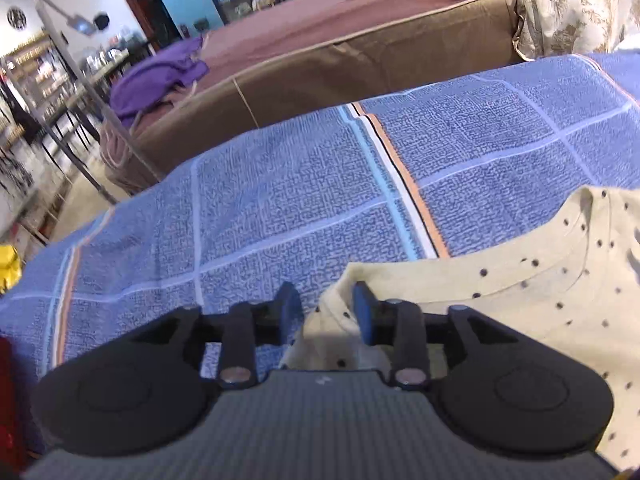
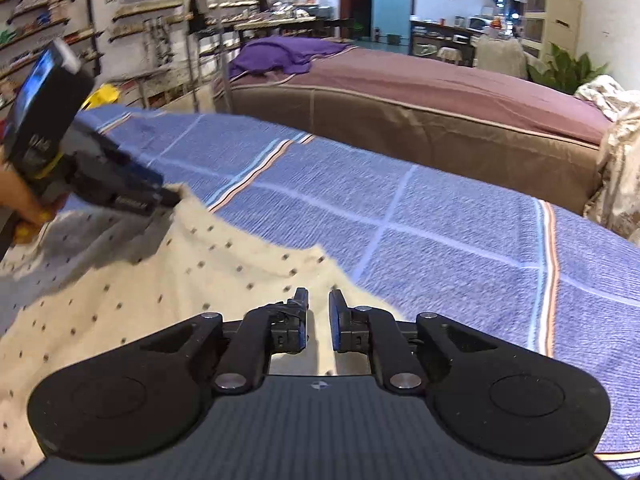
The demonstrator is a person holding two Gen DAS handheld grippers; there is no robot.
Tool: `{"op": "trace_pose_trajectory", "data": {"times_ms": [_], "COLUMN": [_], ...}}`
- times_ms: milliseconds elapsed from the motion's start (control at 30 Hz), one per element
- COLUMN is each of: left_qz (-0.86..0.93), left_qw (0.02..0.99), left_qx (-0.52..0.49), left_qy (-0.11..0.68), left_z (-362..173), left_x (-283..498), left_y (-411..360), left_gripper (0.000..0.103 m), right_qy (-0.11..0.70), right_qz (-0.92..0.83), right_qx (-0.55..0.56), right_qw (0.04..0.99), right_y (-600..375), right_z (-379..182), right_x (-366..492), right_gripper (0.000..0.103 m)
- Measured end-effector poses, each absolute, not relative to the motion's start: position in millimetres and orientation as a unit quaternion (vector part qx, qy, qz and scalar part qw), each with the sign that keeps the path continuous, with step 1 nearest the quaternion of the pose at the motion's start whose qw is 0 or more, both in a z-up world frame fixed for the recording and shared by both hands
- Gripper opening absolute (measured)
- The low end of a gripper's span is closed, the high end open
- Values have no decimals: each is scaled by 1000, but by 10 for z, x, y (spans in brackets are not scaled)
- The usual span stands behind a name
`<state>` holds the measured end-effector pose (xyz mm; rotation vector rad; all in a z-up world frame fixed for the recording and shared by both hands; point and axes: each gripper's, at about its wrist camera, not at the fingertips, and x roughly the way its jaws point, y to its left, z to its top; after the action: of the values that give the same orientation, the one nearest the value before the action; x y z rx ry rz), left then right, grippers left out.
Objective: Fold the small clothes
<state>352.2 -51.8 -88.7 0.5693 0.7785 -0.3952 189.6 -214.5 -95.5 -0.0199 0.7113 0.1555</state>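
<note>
Work surface: you are working over a blue checked bedspread [image 1: 280,184] with a striped band; a brown-covered bed [image 2: 400,112] with a purple cloth [image 2: 284,54] on it stands behind.
Garment: the cream dotted garment [image 2: 160,288] lies spread on the bedspread, one edge reaching up toward your left tool, the other under your right tool.
Left gripper: your left gripper [image 1: 326,312] stands with jaws apart at the garment's corner; the cloth lies between and under them, and neither pad looks pressed onto it.
Right gripper: your right gripper [image 2: 318,312] hangs over the near edge, jaws a little apart, nothing pinched.
Step in hand: you seem to be setting both tools on the edge for a fold.
Next move: it calls for closing each on one layer, then lifting evenly.
Writing: none that you can read; print on the left tool is too blurred.
</note>
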Motion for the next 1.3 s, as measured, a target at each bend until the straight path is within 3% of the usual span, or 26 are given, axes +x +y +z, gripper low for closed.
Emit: {"op": "trace_pose_trajectory", "data": {"times_ms": [33,100,167,267,367,400,600,767,867,933,1000,1100,1167,1200,1233,1300], "left_qz": [-178,-150,-136,-154,-202,-220,-263,-288,-317,-343,-386,-458,-491,-501,-512,-528], "left_qw": [869,870,879,890,879,871,840,832,828,819,798,741,694,676,670,663], "left_qx": [290,317,324,303,293,298,308,212,197,192,177,174,193,206,232,265], "left_qy": [359,346,323,303,317,322,361,425,420,417,428,459,489,500,485,460], "left_z": [-884,-842,-712,-482,-462,-495,-705,-670,-583,-508,-469,-579,-769,-840,-881,-838], "left_x": [3482,3403,3235,2836,2262,2076,949,526,280,151,27,-216,-421,-509,-656,-803], "left_y": [-517,-491,-408,-246,-190,-190,-241,-201,-227,-311,-422,-692,-906,-979,-1022,-1049], "left_gripper": [65,86,88,103,103,103,103,103,102,95,87,81,55,52,59,60], "right_qy": [360,393,380,374,343,340,353,338,339,343,358,378,390,397,405,423], "right_qz": [83,61,45,-6,-10,-11,-28,-117,-155,-171,-185,-189,-202,-209,-215,-221], "right_qx": [-17,-18,22,76,157,169,142,88,15,-10,-49,-80,-111,-123,-126,-122], "right_qw": [929,917,924,924,926,925,924,930,928,923,914,903,891,886,880,870], "right_y": [-2104,-2105,-2185,-2228,-2239,-2209,-2006,-2166,-2228,-2280,-2285,-2288,-2270,-2274,-2288,-2335], "right_z": [-1033,-1205,-1209,-1081,-938,-919,-991,-924,-855,-840,-889,-981,-1080,-1128,-1183,-1287], "right_x": [1875,1869,1814,1687,1316,1171,254,-335,-482,-486,-434,-330,-251,-209,-155,-81], "right_gripper": [22,25,25,44,74,77,77,76,75,69,52,52,52,52,52,50]}}
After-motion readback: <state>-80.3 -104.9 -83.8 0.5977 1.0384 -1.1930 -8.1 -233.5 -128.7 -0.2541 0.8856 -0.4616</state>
